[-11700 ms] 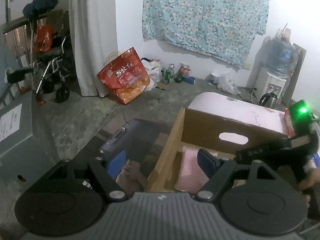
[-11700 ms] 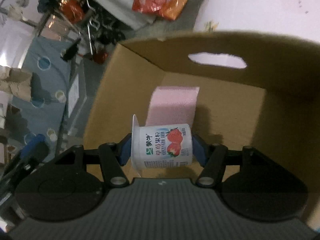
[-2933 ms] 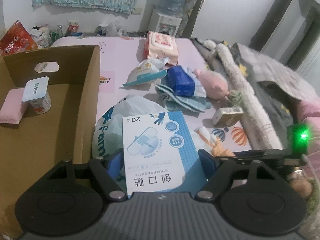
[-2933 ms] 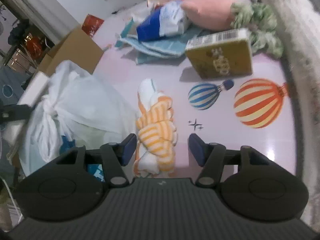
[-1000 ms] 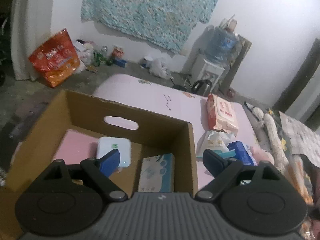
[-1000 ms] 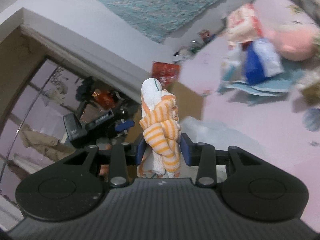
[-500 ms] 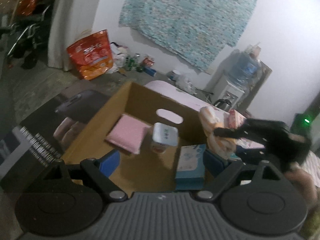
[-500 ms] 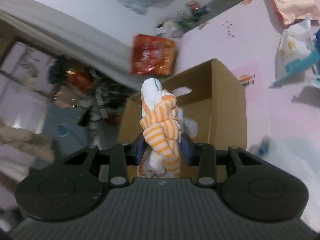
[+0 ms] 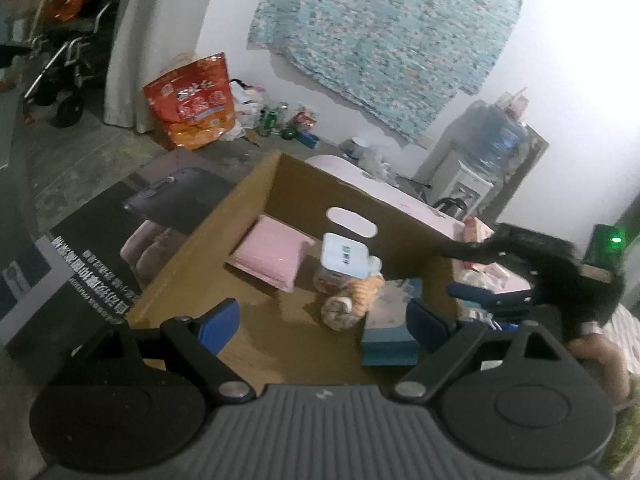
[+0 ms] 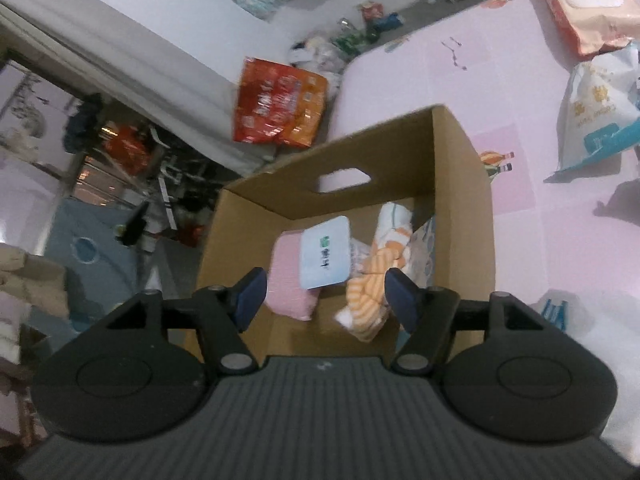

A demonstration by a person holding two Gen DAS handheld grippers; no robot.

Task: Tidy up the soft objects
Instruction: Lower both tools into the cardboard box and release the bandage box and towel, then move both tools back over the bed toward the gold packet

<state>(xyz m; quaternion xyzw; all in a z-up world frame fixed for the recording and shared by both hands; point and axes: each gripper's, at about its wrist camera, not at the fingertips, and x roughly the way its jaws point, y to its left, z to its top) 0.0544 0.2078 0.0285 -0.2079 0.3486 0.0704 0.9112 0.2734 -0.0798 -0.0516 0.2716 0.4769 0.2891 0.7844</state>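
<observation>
Striped towel roll (image 10: 374,280): orange-and-white, lying inside the cardboard box (image 10: 464,184) — on the box floor toward its right wall.
Left neighbours: pink pad (image 10: 288,276) at the left of the floor, then a yogurt cup (image 10: 325,254) whose side the roll touches.
Right neighbour: blue-and-white flat pack (image 9: 390,320), leaning by the right wall, just beside the roll.
Long axis: runs from the near edge of the box toward the handle cut-out, roughly along the line the right hand-held gripper (image 10: 324,296) points.
Left hand-held gripper (image 9: 324,320): spread wide, empty, hovering over the near edge of the box.
Right hand-held gripper: jaws have just been opening; released — the roll shows between the pads but lower down, and neither pad presses on it.
Key relation: roll lies below and slightly ahead of the right pads; the right hand is the nearer one.
Judged next move: lift clear, return to the pink bed (image 10: 560,216) for remaining items.
</observation>
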